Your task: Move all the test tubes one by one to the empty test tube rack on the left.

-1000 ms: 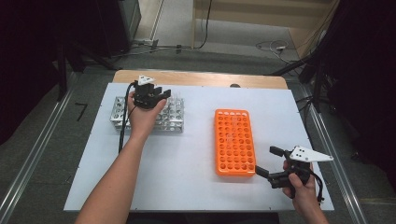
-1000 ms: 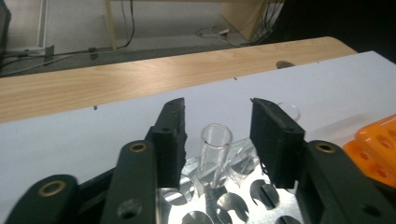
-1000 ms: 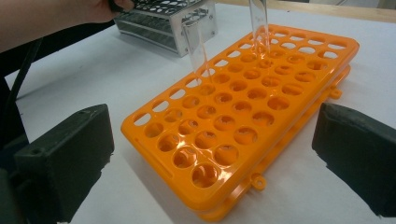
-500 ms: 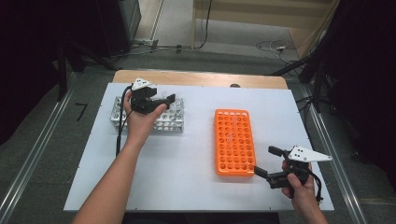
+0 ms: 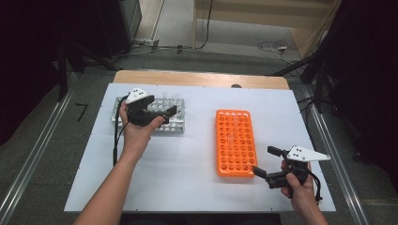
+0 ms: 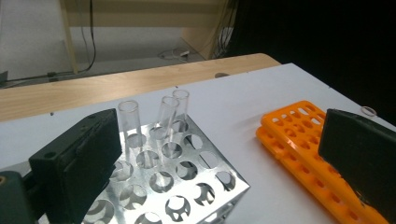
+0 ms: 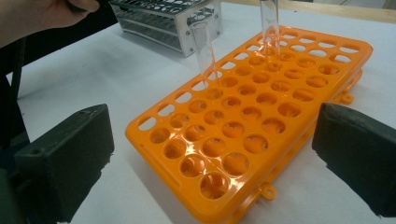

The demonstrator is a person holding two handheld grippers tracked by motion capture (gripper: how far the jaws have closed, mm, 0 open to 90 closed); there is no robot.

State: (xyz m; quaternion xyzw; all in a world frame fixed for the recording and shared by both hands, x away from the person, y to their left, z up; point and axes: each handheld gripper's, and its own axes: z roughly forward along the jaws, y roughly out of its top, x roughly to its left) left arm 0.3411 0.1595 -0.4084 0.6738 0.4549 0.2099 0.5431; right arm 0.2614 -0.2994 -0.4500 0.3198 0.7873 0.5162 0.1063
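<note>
Two grippers, one in each hand. The left gripper is held over the metal rack at the far left of the white table, forearm reaching in from the bottom edge, jaws pointing right toward the orange rack. Its jaws have just been opening and now stand spread wide with nothing between them. The right gripper sits low at the near right corner of the orange rack, jaws spread and empty, aimed left.

Metal rack: one, holding three clear glass tubes upright in its far holes, seen in the left gripper view.

Orange rack: one, holding two clear tubes upright, seen in the right gripper view.
</note>
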